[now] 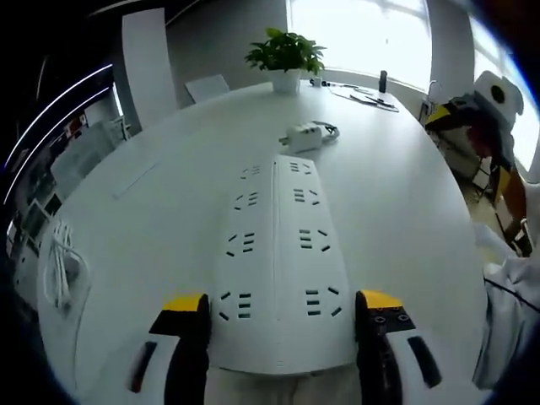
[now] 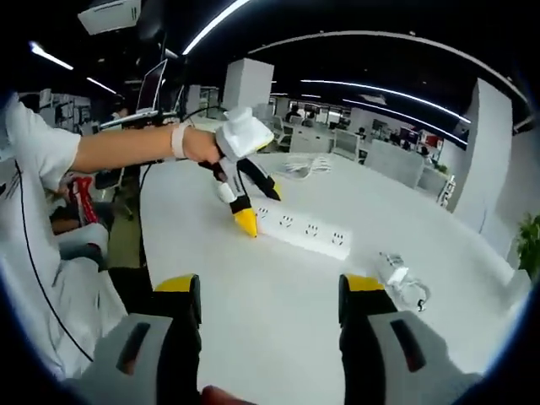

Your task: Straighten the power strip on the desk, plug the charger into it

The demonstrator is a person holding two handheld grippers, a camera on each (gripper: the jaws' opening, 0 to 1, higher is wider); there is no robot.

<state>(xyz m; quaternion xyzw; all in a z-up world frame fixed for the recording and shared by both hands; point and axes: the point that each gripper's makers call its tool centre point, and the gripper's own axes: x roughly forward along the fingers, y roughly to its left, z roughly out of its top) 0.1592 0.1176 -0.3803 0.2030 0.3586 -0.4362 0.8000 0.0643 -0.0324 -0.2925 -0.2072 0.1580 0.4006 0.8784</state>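
Power strip (image 1: 278, 278) between left tool (image 1: 283, 316) jaws

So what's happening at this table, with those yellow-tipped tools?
A person holds a two-fingered gripper in each hand over a white desk. The left gripper has its fingers on either side of one end of a white power strip; in the right gripper view it is at the strip's near end. The right gripper hovers open and empty, apart from the strip. The white charger with its coiled cable lies on the desk beyond the strip, not yet plugged in.
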